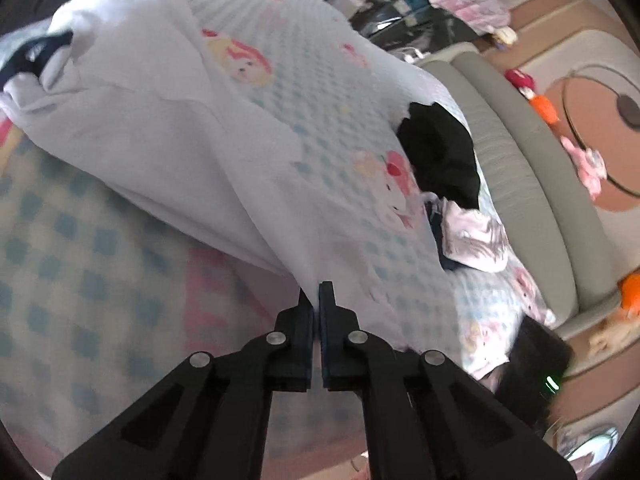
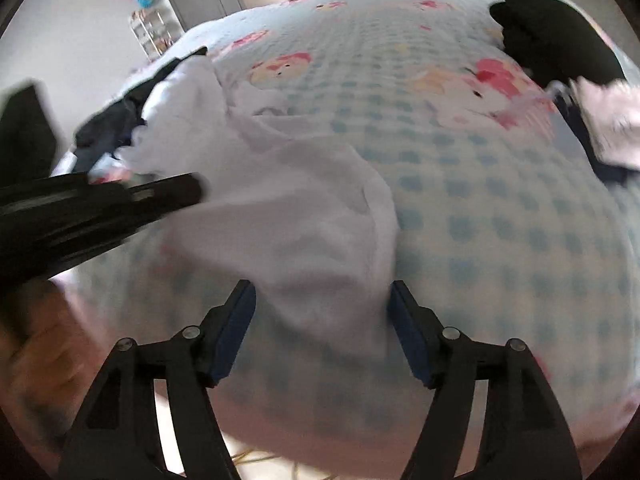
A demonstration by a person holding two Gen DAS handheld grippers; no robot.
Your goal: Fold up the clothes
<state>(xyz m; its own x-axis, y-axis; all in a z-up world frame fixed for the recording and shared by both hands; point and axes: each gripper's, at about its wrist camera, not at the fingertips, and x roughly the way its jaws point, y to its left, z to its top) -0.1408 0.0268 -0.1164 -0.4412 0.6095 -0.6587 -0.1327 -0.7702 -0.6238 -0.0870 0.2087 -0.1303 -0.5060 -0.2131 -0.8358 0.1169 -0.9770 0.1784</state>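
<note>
My left gripper has its fingers pressed together on a pinch of the thin white cotton garment, which stretches taut from that pinch up and away toward the far left of the bed with the blue-checked, pink-cartoon sheet. The rest of the garment lies rumpled on the sheet, its far end beside a dark navy bundle of cloth.

My right gripper has its fingers spread wide, and a bunched fold of the same white garment sits between the blue pads, close to the bed's near edge. I judge the right jaws are placed to close on that fold; whether cloth already touches the right pad I cannot tell through the blur.

The garment's long axis runs from my grippers toward the far left. A black folded item and a pale pink printed piece lie well apart at the right edge.
</note>
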